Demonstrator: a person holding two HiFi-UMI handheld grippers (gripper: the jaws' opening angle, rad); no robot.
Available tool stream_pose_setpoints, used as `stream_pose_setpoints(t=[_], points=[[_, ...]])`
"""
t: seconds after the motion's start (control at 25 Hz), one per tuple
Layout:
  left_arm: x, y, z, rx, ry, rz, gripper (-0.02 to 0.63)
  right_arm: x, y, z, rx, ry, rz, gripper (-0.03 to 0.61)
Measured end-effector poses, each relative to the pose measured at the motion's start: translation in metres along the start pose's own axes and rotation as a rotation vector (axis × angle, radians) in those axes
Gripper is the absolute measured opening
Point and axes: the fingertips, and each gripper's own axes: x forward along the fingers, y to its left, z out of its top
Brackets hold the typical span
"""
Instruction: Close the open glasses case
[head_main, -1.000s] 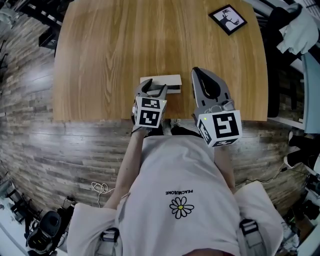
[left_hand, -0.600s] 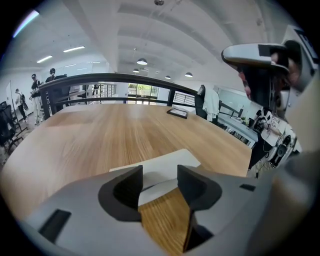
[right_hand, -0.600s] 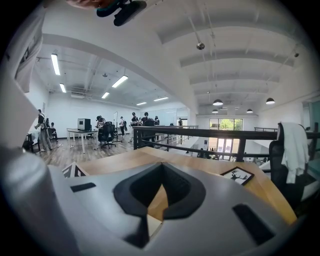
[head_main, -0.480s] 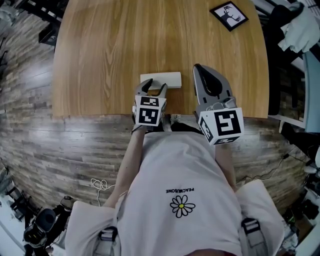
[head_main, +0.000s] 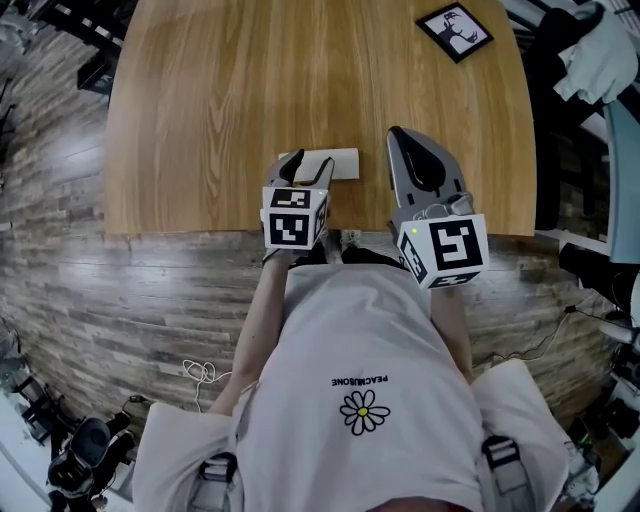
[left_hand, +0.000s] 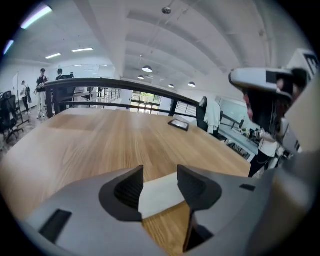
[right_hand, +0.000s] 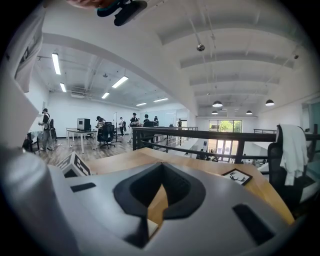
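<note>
The white glasses case (head_main: 343, 160) lies flat on the wooden table (head_main: 220, 100) near its front edge. I cannot tell how its lid stands. My left gripper (head_main: 313, 160) is open and hangs over the case's left part. In the left gripper view the case (left_hand: 159, 194) shows as a white slab in the gap of the left gripper (left_hand: 160, 181). My right gripper (head_main: 396, 135) is shut and empty, to the right of the case and apart from it. In the right gripper view the tips of the right gripper (right_hand: 161, 169) meet, with bare wood behind them.
A small black picture frame (head_main: 455, 33) lies at the table's far right corner, also seen as the frame (left_hand: 178, 124) in the left gripper view. The table's front edge (head_main: 200, 234) runs just under both grippers. Chairs and clothes (head_main: 600, 55) stand off the right side.
My left gripper has moved forward, from just short of the case to over its left part. The right gripper has stayed about where it was.
</note>
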Motion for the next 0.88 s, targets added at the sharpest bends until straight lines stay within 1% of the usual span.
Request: stream_pose_setpoints(t=[0.08, 0.16, 0.32, 0.44, 0.48, 0.52, 0.56, 0.6, 0.68, 0.72, 0.88], points=[[-0.01, 0.001, 0.03, -0.026, -0.079, -0.005, 0.212, 0.0, -0.002, 0.004, -0.007, -0.012, -0.002, 0.005], [-0.026, 0.0, 0.068, -0.019, -0.18, -0.005, 0.207, -0.001, -0.004, 0.01, -0.015, -0.029, -0.01, 0.005], [-0.076, -0.009, 0.155, -0.024, -0.428, -0.036, 0.207, -0.004, -0.007, 0.028, -0.03, -0.079, -0.03, 0.005], [-0.121, -0.02, 0.205, 0.035, -0.59, -0.018, 0.18, -0.009, -0.008, 0.047, -0.061, -0.132, -0.046, 0.005], [-0.135, -0.023, 0.216, 0.06, -0.636, -0.005, 0.162, -0.011, -0.009, 0.053, -0.068, -0.15, -0.054, 0.005], [-0.147, -0.026, 0.226, 0.085, -0.677, 0.013, 0.118, -0.012, -0.009, 0.058, -0.073, -0.165, -0.063, 0.005], [-0.158, -0.028, 0.233, 0.114, -0.712, 0.037, 0.043, -0.014, -0.01, 0.062, -0.077, -0.179, -0.071, 0.005], [-0.167, -0.03, 0.238, 0.147, -0.742, 0.063, 0.024, -0.016, -0.01, 0.067, -0.082, -0.19, -0.079, 0.005], [-0.179, -0.035, 0.244, 0.207, -0.782, 0.107, 0.017, -0.019, -0.01, 0.074, -0.09, -0.209, -0.09, 0.005], [-0.182, -0.036, 0.246, 0.222, -0.794, 0.12, 0.017, -0.02, -0.01, 0.077, -0.089, -0.217, -0.094, 0.005], [-0.183, -0.039, 0.247, 0.219, -0.813, 0.122, 0.017, -0.023, -0.011, 0.083, -0.07, -0.235, -0.107, 0.005]])
